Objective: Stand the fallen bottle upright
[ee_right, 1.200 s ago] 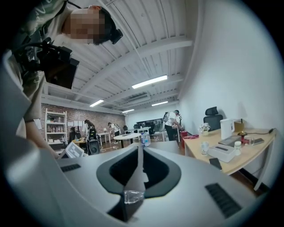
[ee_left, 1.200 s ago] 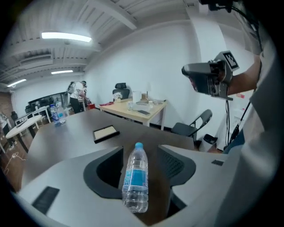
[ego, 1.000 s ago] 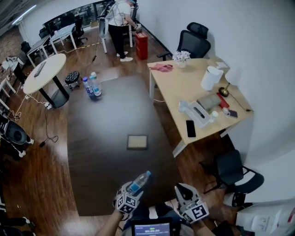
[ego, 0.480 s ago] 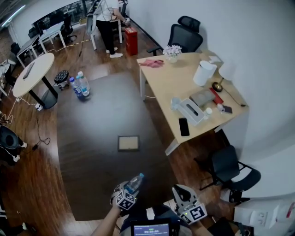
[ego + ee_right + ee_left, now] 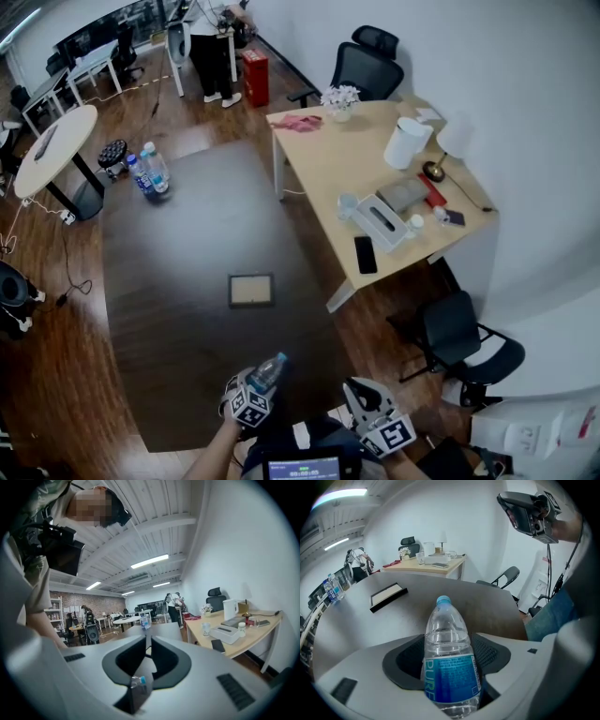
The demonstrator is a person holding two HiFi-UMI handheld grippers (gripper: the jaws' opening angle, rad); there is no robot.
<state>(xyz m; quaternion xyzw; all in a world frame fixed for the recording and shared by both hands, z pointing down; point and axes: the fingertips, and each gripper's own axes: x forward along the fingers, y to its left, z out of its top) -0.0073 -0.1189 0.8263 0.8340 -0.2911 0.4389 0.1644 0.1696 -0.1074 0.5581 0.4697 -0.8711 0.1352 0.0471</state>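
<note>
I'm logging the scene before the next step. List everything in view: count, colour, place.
Dark table: one, dark grey, centre.
Held bottle: one, clear with blue label and cap, over dark table's near end.
Far bottles: two, clear with blue labels, far end of dark table.
Framed panel: one, pale with dark frame, flat on dark table.
Desk: one, light wood, right of dark table.
Phone: one, black, desk's near edge.
Flowers: one bunch, white, desk's far corner.
Office chairs: two, black, beyond and beside the desk.
Person: one, dark trousers, standing far off.
Left gripper: one, pale grey, shut on the held bottle.
Right gripper: one, pale grey, tongs together, empty.
</note>
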